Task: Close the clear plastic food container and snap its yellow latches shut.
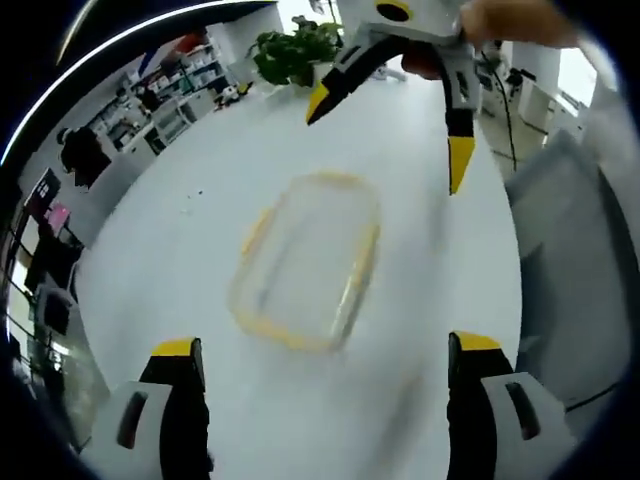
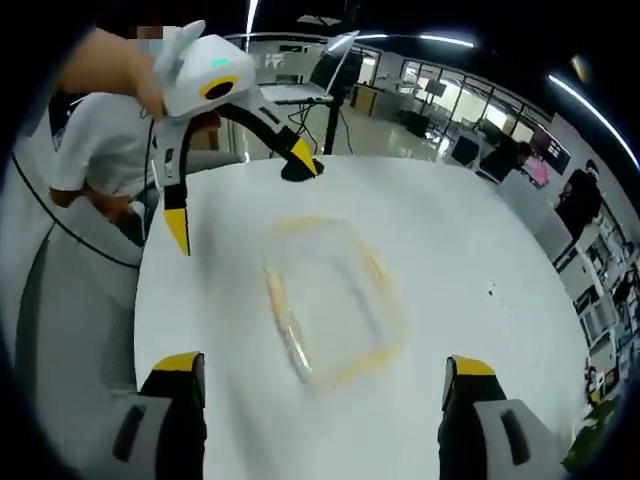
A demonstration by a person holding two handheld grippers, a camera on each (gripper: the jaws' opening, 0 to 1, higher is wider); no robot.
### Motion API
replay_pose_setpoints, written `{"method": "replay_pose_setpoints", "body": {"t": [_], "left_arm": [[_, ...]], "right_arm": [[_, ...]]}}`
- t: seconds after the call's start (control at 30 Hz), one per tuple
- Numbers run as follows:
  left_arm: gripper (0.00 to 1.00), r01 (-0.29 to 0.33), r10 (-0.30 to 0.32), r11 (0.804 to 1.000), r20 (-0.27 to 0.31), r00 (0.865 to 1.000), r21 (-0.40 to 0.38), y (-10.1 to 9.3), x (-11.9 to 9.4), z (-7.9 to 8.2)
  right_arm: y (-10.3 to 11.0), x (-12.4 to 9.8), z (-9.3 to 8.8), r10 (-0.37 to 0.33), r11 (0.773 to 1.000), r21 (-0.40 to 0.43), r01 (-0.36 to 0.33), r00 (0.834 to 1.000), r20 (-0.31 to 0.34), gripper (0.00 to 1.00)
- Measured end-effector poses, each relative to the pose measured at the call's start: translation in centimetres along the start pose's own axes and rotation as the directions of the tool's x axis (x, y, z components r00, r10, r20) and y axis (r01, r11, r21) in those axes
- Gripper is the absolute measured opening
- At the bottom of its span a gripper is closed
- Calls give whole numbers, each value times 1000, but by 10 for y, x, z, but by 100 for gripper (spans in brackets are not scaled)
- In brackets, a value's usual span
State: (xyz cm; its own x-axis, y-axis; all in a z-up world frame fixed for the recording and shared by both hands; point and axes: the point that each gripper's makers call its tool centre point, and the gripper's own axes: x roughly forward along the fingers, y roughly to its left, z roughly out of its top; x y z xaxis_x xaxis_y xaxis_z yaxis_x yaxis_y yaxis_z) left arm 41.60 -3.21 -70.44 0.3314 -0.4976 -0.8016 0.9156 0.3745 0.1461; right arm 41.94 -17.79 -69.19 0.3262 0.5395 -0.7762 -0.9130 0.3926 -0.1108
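A: Where's the clear plastic food container (image 1: pixel 305 262) rn?

B: Flat on the white bench (image 1: pixel 200 200), abt mid-surface. Motion-blurred in both views, so can't tell if the lid's seated or the yellow latches (image 1: pixel 262 228) are snapped. Yellow trim runs round its rim; that's all that reads.

A: Left gripper (image 1: pixel 325 355)?

B: In the left gripper view its jaws rise spread wide w/ nothing btwn them, container lying beyond and btwn the yellow tips. Not touching it. From the right gripper view, same gripper (image 2: pixel 240 195) hangs past the container's far end, jaws splayed apart, one tip toward the bench edge, other nr a dark base on the bench.

A: Right gripper (image 2: pixel 322 375)?

B: Also gaping, holding nothing. Container sits ahead of it, clear of both tips. In the left gripper view it (image 1: pixel 385 140) hovers over the bench beyond the container's far end, a hand (image 1: pixel 510 22) on top of it.

A: Anything else nr the container?

B: Potted plant (image 1: pixel 298 52) well beyond it at the bench's far side. Person in a white shirt (image 2: pixel 100 140) by the bench edge, behind the left gripper. Grey chair (image 2: pixel 70 300) next to that edge. Office shelving further off.
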Motion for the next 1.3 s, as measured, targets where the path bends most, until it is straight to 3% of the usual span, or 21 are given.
{"method": "replay_pose_setpoints", "body": {"t": [0.37, 0.57, 0.83, 0.97, 1.07, 1.17, 1.23, 1.3], "left_arm": [[99, -59, 62, 995, 35, 997, -80, -28, -28, -14], [99, -81, 91, 987, 73, 993, -140, -47, -39, -19], [99, -125, 144, 978, 107, 984, -168, -71, -53, -24], [99, -116, 144, 970, 118, 983, -213, -86, -61, -31], [99, -124, 154, 966, 118, 981, -228, -97, -67, -37], [99, -128, 156, 967, 114, 981, -220, -108, -72, -42], [99, -119, 155, 957, 120, 981, -264, -116, -75, -46], [99, -115, 153, 957, 123, 981, -267, -123, -78, -49]], "right_arm": [[23, -30, -15, -58, 997, 53, 55, 997, 51, 99], [41, -45, -26, -104, 985, 151, 88, 989, 105, 99], [67, -64, -41, -118, 979, 180, 95, 985, 126, 99], [75, -72, -51, -139, 973, 201, 111, 982, 131, 99], [83, -81, -61, -152, 963, 243, 115, 979, 138, 99], [85, -89, -73, -198, 955, 247, 161, 971, 132, 99], [89, -95, -79, -225, 948, 257, 185, 965, 136, 99], [97, -101, -78, -229, 930, 331, 159, 956, 184, 99]]}}
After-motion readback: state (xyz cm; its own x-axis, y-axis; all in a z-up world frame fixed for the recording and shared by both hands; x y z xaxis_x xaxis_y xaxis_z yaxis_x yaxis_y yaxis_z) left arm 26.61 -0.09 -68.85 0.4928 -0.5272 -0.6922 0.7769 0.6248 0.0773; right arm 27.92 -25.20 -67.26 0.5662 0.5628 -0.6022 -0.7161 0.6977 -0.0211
